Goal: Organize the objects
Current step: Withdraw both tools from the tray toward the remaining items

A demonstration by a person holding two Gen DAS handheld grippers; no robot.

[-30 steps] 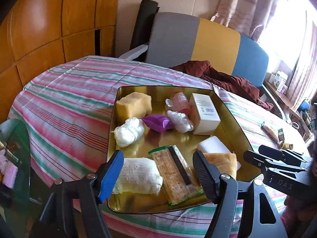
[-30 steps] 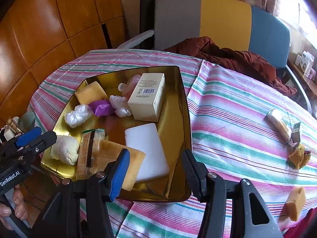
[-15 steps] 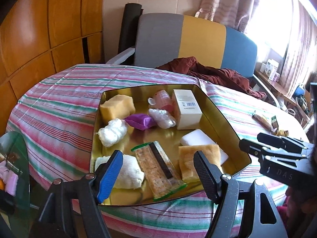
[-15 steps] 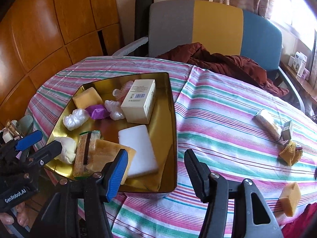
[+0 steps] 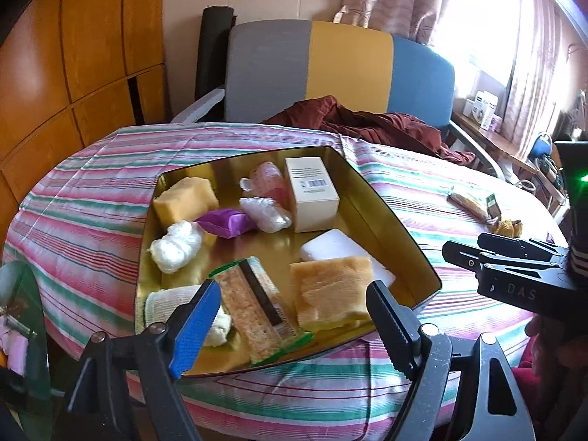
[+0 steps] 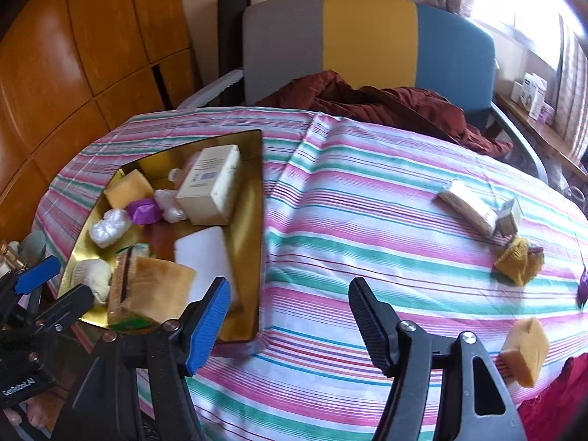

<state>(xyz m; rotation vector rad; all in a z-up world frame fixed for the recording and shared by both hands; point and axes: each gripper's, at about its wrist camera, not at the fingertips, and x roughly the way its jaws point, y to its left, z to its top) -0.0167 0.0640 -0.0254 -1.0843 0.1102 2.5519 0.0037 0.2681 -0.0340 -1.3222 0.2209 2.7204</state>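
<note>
Hovering right gripper (image 6: 288, 303) beside gold tray (image 6: 257, 257), opening.

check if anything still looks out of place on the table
Yes. A yellow sponge, a wrapped packet, a small box and a crumpled yellow wrapper lie loose on the striped cloth, outside the gold tray holding everything else.

The surface wears a tablecloth (image 6: 367, 220) striped pink, green and white; the tray (image 5: 389, 220) is gold; at its twelve o'clock a cream box (image 5: 310, 193), at ten a purple packet (image 5: 226, 222); the chair back (image 5: 330, 70) bands grey, yellow, blue.
</note>
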